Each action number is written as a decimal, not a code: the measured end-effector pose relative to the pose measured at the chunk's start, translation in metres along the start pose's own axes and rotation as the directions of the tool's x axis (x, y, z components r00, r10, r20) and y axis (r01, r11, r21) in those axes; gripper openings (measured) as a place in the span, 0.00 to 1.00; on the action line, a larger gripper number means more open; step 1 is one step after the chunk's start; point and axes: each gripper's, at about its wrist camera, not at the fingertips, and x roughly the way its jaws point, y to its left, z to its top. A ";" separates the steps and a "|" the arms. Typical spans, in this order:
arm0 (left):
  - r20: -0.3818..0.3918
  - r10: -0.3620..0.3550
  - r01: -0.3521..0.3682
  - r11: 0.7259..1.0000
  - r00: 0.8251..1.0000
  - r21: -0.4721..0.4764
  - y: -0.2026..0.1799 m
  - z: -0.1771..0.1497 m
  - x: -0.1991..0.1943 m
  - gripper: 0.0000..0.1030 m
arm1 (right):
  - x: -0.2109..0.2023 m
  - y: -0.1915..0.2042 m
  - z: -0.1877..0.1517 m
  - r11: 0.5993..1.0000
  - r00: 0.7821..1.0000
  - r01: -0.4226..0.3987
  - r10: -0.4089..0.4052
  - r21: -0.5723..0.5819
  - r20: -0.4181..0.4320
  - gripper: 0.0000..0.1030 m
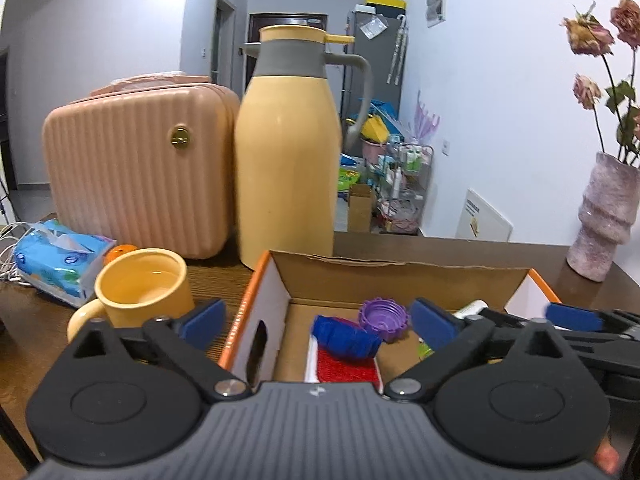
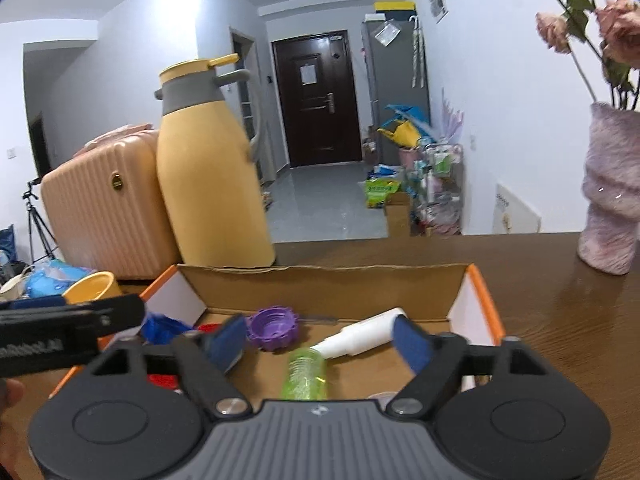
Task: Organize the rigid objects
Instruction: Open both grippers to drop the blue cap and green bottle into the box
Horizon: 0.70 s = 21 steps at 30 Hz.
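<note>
Dark wooden table (image 2: 560,300) carries an open cardboard box (image 2: 320,276), with a yellow jug (image 1: 286,140) and pink case (image 1: 136,160) behind. Both the left tongs (image 1: 318,320) and right tongs (image 2: 320,340) are released, grasping nothing, poised over the box. Inside lie a purple cap (image 2: 274,328), a white bottle (image 2: 360,338), a green tube (image 2: 304,374) and a blue piece (image 1: 346,336) on a red pad (image 1: 346,368).
</note>
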 end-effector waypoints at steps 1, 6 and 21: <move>0.000 0.004 -0.004 1.000 1.000 -0.001 0.000 0.000 0.000 1.00 | -0.001 -0.001 0.001 1.000 1.000 0.006 -0.006 -0.002 0.003 0.88; -0.003 0.017 -0.017 1.000 1.000 -0.004 0.003 0.002 0.001 1.00 | -0.003 -0.002 0.001 0.999 1.000 0.029 -0.029 -0.016 0.004 0.98; 0.006 0.038 -0.038 0.999 0.999 0.007 0.004 0.001 -0.005 1.00 | -0.010 -0.007 -0.002 0.996 0.997 0.078 -0.078 -0.036 0.004 1.00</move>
